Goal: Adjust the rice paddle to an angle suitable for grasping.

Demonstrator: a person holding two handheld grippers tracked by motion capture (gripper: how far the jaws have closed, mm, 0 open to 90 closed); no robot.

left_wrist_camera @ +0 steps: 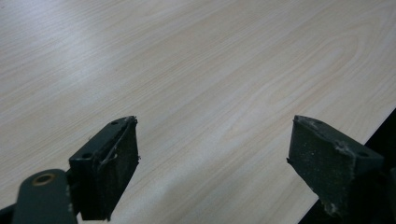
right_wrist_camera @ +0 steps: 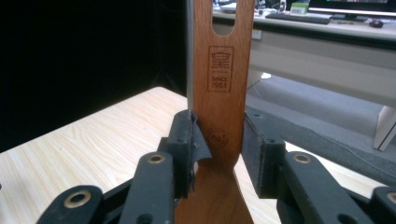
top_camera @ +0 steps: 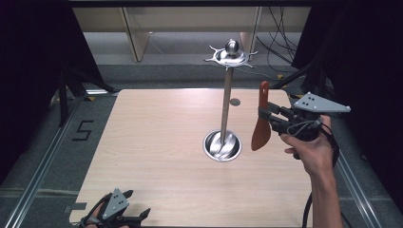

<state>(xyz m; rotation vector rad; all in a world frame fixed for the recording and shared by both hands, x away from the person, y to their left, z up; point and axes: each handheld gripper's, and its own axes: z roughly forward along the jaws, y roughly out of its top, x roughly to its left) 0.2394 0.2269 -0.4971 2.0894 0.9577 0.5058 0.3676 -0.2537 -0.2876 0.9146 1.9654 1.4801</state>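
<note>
Wooden spatula (top_camera: 261,124) held upright in the right gripper (top_camera: 264,117), jaws pinching its flat handle from both sides just above where the blade flares; blade hangs below the fingers, the slotted hanging hole sits above them, as the right gripper view shows (right_wrist_camera: 219,93). Spatula is clear of the table (top_camera: 157,156), carried off its right side. Just beyond the fingertips stands a metal rack (top_camera: 227,102): thin post rising from a round dish base (top_camera: 222,145), crown of hooks (top_camera: 231,55) at the top, higher than the handle's hole. Step in hand reads as carrying the spatula toward the rack to hang it. Next move likely calls for lifting further, bringing the hole level with one hook tip, then threading it on without knocking the post. Dish base holds nothing but the post's foot. Left gripper (top_camera: 124,214) rests low at the near table edge, fingers (left_wrist_camera: 109,172) spread wide with nothing between them, bare wood ahead.
</note>
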